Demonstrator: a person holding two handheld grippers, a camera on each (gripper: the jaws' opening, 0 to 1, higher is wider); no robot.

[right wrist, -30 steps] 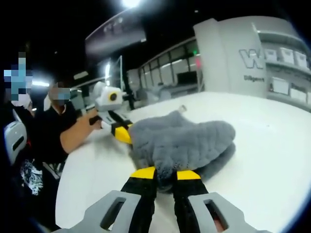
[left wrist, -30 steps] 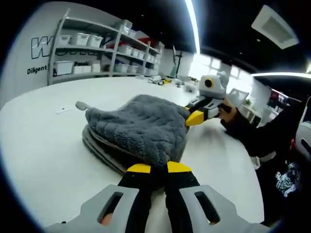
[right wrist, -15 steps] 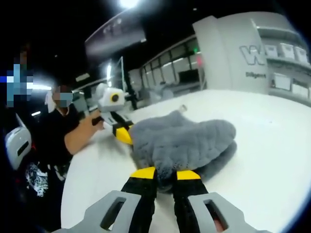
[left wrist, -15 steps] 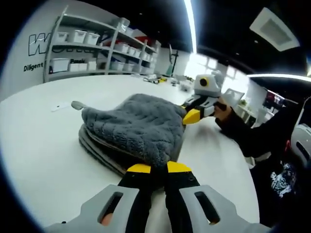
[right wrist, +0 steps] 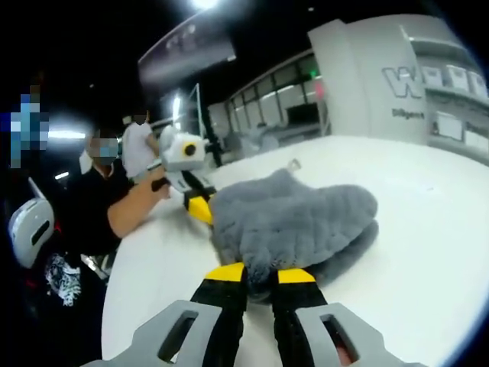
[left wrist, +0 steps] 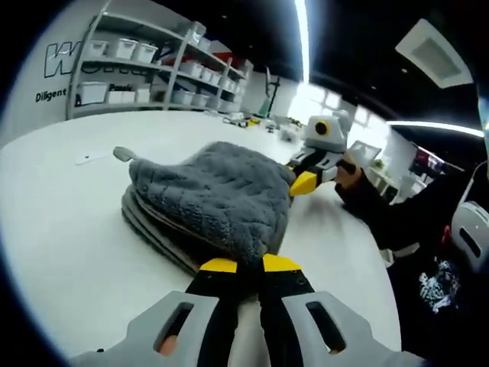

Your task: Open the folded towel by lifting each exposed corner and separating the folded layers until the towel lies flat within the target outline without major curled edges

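A grey fluffy towel lies folded on the white table, its top layer raised over the lower folds. My left gripper is shut on the near corner of that top layer. The right gripper, with yellow tips and held by a hand, grips the neighbouring corner. In the right gripper view my right gripper is shut on the towel, and the left gripper pinches the corner to the left. A small tag sticks out at the far corner.
Shelves with white bins stand behind the table in the left gripper view. A person in dark clothes is at the table's edge, with a dark sleeve reaching in. Bare white table surrounds the towel.
Both grippers keep their hold on the towel corners. The views have shifted a little, and the left gripper sits slightly higher in the right gripper view.
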